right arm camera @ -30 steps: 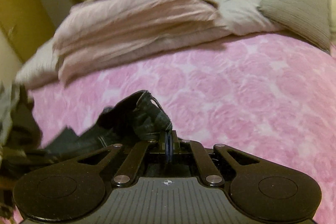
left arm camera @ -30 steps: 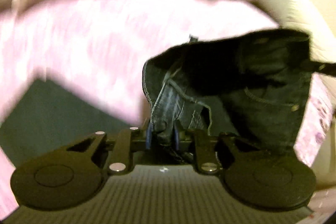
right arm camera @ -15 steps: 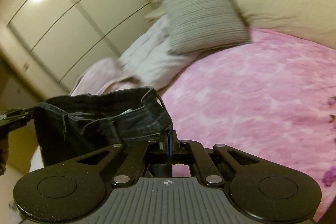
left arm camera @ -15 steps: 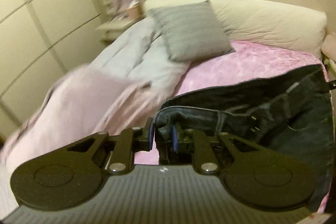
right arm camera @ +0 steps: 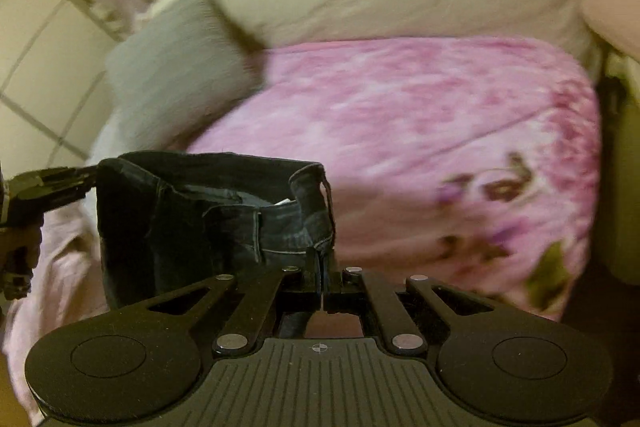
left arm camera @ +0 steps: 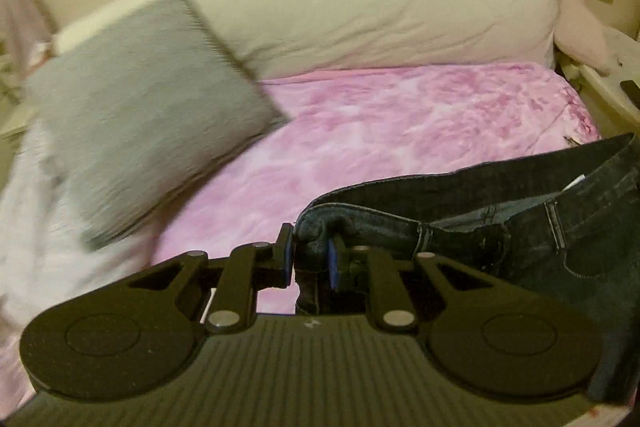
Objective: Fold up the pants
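Observation:
Dark blue jeans (left arm camera: pixel 520 227) hang in the air above the bed, stretched by the waistband between my two grippers. My left gripper (left arm camera: pixel 310 259) is shut on one end of the waistband, with bunched denim between its blue pads. My right gripper (right arm camera: pixel 322 267) is shut on the other end of the waistband, and the jeans (right arm camera: pixel 180 219) hang down to its left. In the right wrist view the left gripper (right arm camera: pixel 44 187) shows at the far left edge, holding the far corner. The legs hang below, out of sight.
A pink flowered blanket (left arm camera: pixel 400 131) covers the bed. A grey cushion (left arm camera: pixel 140 123) leans at the left against a long cream bolster (left arm camera: pixel 380 11). Pale bedding (left arm camera: pixel 28 227) lies at the left. A bedside surface (left arm camera: pixel 608 83) stands at the right; cupboard doors (right arm camera: pixel 36 67) at the left.
Both grippers have lifted the jeans off the bed and swung round toward the headboard. The waistband is now pulled out straighter between them. Both stay shut on the denim.

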Available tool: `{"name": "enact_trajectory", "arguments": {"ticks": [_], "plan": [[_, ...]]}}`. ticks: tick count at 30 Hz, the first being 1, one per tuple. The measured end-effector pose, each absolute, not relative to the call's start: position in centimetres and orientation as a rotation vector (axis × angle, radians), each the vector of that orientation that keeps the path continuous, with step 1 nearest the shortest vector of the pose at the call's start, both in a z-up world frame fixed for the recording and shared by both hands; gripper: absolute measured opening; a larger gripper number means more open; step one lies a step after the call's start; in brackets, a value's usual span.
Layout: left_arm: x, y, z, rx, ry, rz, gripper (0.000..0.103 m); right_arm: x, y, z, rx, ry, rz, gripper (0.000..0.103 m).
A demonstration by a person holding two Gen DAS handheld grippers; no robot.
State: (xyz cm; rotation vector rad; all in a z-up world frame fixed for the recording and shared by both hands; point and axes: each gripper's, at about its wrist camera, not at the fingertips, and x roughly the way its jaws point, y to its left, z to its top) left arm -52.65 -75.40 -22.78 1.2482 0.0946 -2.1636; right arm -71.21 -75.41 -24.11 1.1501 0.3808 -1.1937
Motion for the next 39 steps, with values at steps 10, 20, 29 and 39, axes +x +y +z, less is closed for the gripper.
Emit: {"name": "enact_trajectory", "arguments": {"ticks": [10, 20, 29, 39], "plan": [[-51.9, -76.2, -29.2, 1.240, 0.255, -2.039, 0.031, -71.6, -76.5, -27.8, 1.061, 0.565, -1.241, 0.055], [-28.0, -62.6, -27.3, 1.175, 0.457, -1.714, 0.035, -57.1, -71.1, -27.0, 0.833, 0.725, -0.788, 0.055], [-10.7, -44.7, -32.6, 1.290, 0.592, -1.543, 0.044, -42.8, -60.7, -28.9, 0.543, 0.957, -0.443, 0.061], [-1.3, -37.1, -38.7, 1.387, 0.541, -1.557, 0.054, -34.5, -53.5, -34.0, 0.171, 1.181, -0.221, 0.063]]}}
